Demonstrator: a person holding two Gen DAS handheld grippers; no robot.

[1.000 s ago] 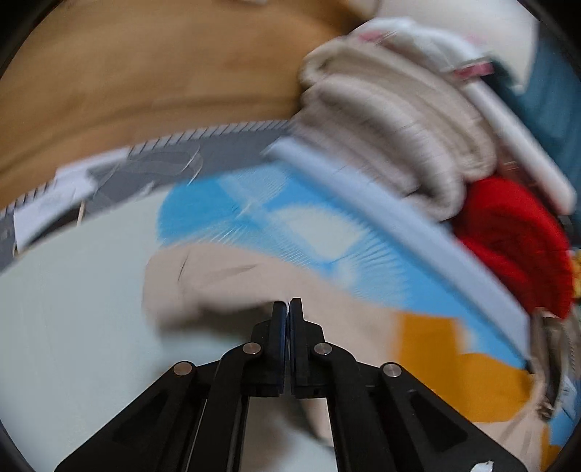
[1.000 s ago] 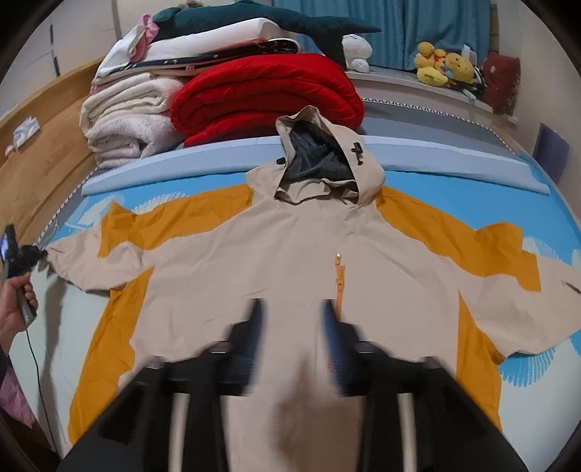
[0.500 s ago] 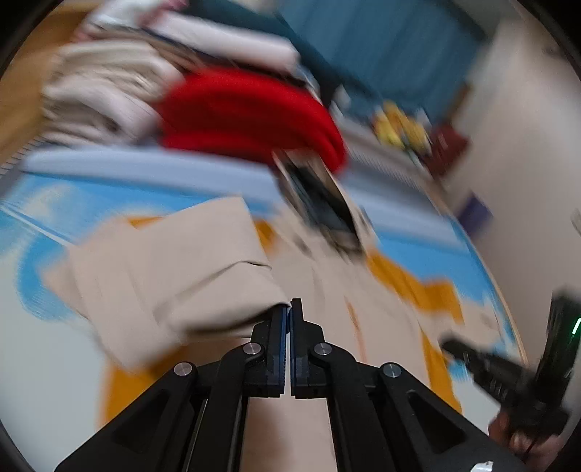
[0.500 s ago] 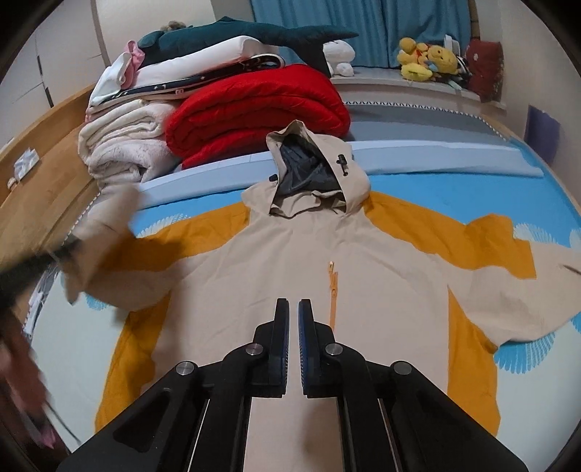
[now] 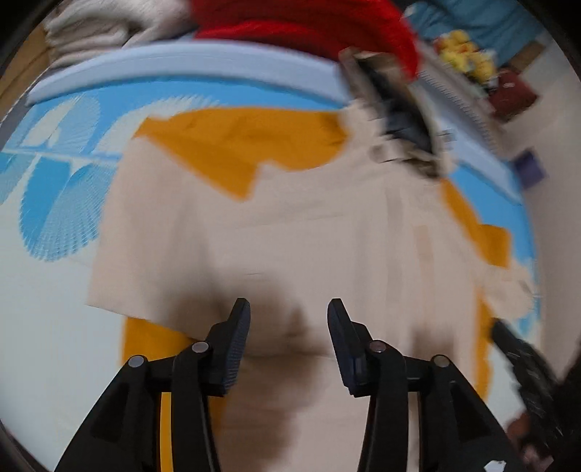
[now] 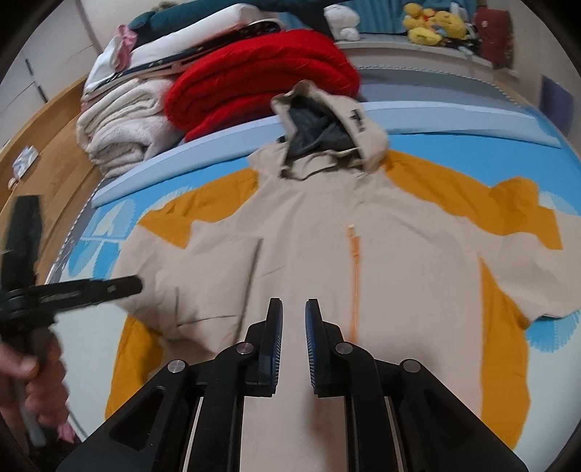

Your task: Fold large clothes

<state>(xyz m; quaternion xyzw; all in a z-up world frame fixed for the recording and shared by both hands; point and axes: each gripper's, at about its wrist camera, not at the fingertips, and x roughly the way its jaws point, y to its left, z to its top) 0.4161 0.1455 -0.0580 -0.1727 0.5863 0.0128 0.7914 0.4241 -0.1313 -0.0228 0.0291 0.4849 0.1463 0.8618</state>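
A beige and orange hooded jacket [image 6: 326, 225] lies face up on the blue patterned bed [image 6: 472, 156], hood toward the far end. Its left sleeve [image 6: 189, 261] is folded in over the chest. It also shows in the left wrist view [image 5: 290, 232], blurred. My left gripper [image 5: 288, 319] is open and empty just above the folded sleeve; it also shows in the right wrist view [image 6: 109, 287]. My right gripper [image 6: 293, 319] is slightly open and empty above the jacket's lower front. The right sleeve [image 6: 523, 276] lies spread out.
Folded blankets are stacked at the head of the bed: a red one [image 6: 261, 80], cream ones [image 6: 123, 123] and others on top. Plush toys [image 6: 432, 20] sit on a shelf behind. A wooden bed frame [image 6: 47, 159] runs along the left.
My left gripper carried the left sleeve over the chest, let it go and opened. My right gripper closed, then opened a little, staying over the jacket's lower front.
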